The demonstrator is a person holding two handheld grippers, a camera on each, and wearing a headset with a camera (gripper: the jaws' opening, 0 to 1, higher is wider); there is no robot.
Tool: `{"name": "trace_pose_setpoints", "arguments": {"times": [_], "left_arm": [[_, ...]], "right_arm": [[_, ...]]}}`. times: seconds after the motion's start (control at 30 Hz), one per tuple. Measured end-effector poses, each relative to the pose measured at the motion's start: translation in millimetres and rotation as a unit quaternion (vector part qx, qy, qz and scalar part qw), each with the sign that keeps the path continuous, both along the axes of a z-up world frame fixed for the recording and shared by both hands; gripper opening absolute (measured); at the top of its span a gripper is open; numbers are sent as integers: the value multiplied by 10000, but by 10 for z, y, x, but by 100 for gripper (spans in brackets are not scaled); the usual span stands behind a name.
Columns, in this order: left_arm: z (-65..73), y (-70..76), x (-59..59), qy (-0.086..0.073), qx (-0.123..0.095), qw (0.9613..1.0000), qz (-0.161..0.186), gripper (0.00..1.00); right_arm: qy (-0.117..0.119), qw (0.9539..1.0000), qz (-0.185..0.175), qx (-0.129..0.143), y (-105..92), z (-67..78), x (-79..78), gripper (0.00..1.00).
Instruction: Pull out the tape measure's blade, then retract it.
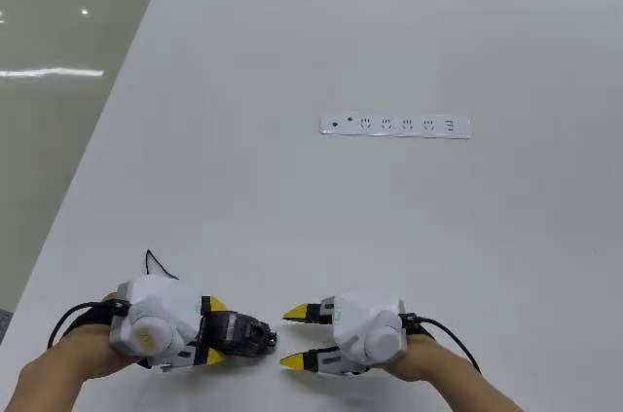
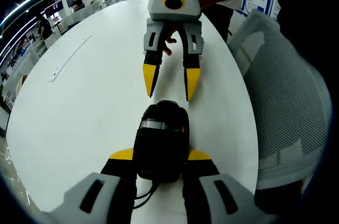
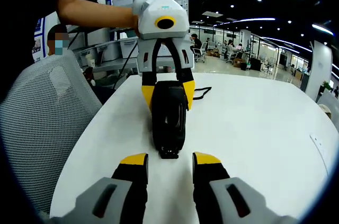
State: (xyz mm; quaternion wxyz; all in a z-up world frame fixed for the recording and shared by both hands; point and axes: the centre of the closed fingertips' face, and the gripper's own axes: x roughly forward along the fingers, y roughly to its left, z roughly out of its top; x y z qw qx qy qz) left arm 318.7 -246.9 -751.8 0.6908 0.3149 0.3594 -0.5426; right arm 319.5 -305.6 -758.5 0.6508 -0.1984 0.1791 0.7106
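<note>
The black tape measure (image 1: 241, 332) lies near the table's front edge, and my left gripper (image 1: 210, 331) is shut on its case. In the left gripper view the case (image 2: 161, 139) sits between the yellow-tipped jaws of that gripper (image 2: 161, 155). My right gripper (image 1: 294, 337) faces it from the right, open, with a small gap to the case. In the right gripper view the tape measure (image 3: 169, 115) stands just ahead of my open right gripper (image 3: 169, 159), its blade hook (image 3: 169, 154) pointing toward me. The blade is inside the case.
A flush power strip (image 1: 394, 126) lies in the white table (image 1: 292, 188) further back. A thin black strap (image 1: 156, 264) trails behind the left gripper. A mesh chair (image 2: 280, 118) stands at the near table edge.
</note>
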Motion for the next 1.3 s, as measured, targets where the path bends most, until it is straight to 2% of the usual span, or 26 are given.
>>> {"name": "trace_pose_setpoints", "arguments": {"times": [0.2, 0.73, 1.1, 1.3], "left_arm": [[-8, 17, -5, 31, -95, 9999, 114, 29], [-14, -4, -23, 56, -172, 9997, 177, 29], [-12, 16, -15, 63, -231, 9994, 257, 29], [-9, 48, -17, 78, -238, 9993, 294, 28]], "right_arm": [[-2, 10000, 51, -40, 49, -54, 11, 30], [-119, 9997, 207, -106, 182, -114, 12, 18], [-17, 9997, 179, -171, 173, -163, 11, 14], [74, 9998, 118, -107, 203, -148, 6, 14]]}}
